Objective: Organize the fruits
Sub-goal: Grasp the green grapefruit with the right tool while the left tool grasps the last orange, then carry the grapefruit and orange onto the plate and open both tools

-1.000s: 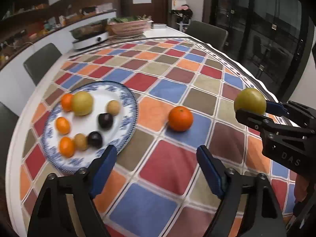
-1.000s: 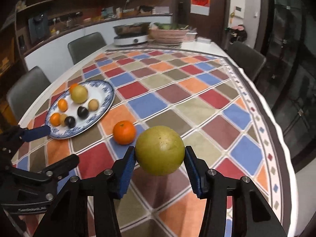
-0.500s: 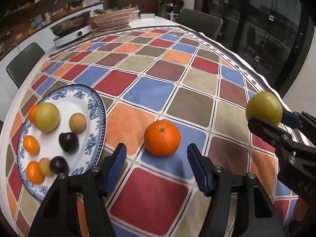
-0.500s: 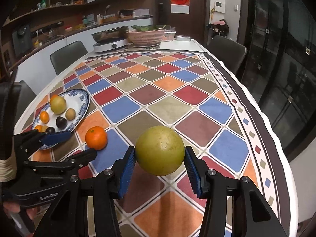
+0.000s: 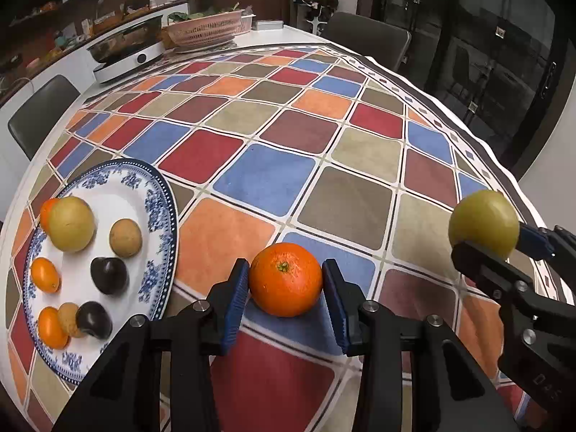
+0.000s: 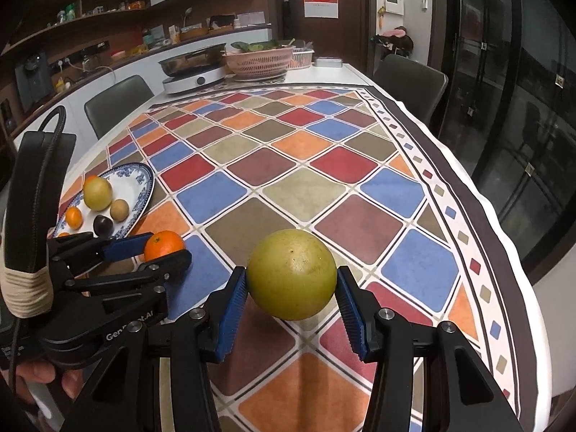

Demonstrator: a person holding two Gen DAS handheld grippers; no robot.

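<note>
The left gripper [image 5: 286, 297] is down at the checked tablecloth [image 5: 266, 176], and its jaws are closing around the orange [image 5: 285, 279]: the fruit sits on a blue square between the two blue pads, the left pad looks to be just brushing the peel, and the right pad shows a sliver of gap, so this is not a firm grip yet. The orange rests on the cloth, just beside the blue-and-white plate [image 5: 160, 216]. Over on the right, the right gripper [image 6: 291, 297] is clamped on a big yellow-green fruit [image 6: 291, 274], both pads pressed to its sides, carrying it clear above the table. On the plate: a large yellow-green fruit [image 5: 71, 223] at the far edge with a small orange one tucked behind it, a brown round fruit [image 5: 125, 237] beside it, two dark plums [image 5: 109, 275] nearer the middle, and more small orange fruits [image 5: 44, 274] along the left rim. From the right wrist view, a person's fingers [image 6: 43, 374] show beneath the left gripper's body. At the far end of the table stand a pink basket [image 6: 258, 59] of greens and a cooker with a pan [image 6: 194, 68].
</note>
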